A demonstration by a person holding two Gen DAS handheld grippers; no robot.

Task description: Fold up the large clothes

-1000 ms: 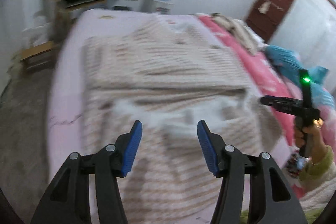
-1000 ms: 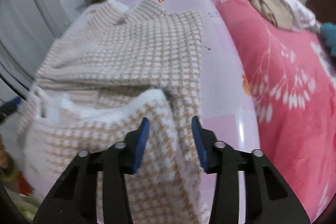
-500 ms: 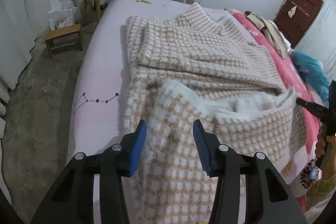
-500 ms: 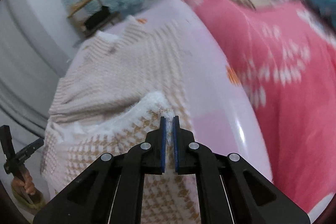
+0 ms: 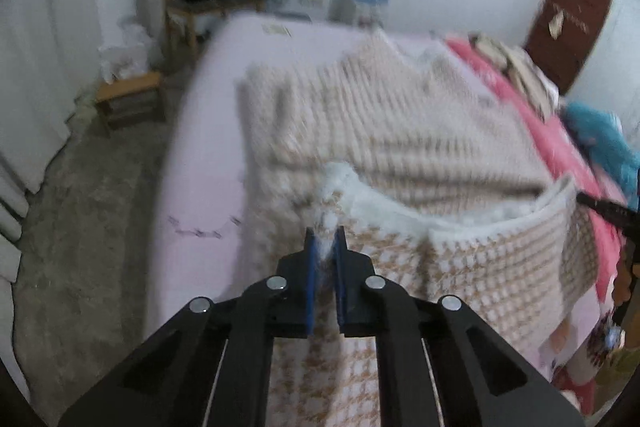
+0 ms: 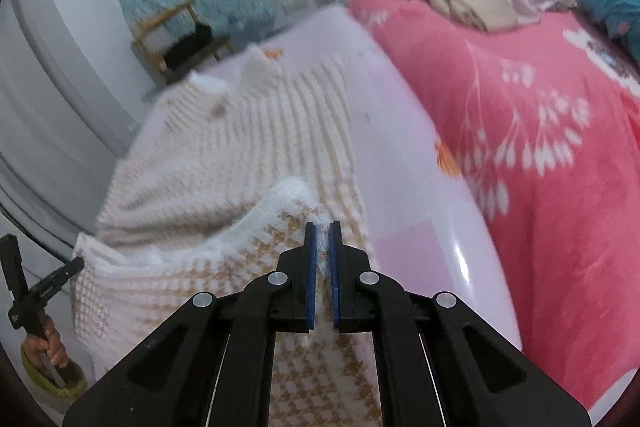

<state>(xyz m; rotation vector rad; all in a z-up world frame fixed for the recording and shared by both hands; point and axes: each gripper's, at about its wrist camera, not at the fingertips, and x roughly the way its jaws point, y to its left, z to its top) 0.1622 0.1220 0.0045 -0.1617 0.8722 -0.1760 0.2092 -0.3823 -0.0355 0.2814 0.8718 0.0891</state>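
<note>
Both tongs (image 5: pixel 325 233) (image 6: pixel 321 227) newly clamped on sweater (image 5: pixel 460 267).

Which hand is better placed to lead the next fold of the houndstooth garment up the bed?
Neither clearly. The left tool and the right tool have both just closed on the houndstooth garment, each pinching a corner of its near hem. They look set to carry it forward together.
</note>
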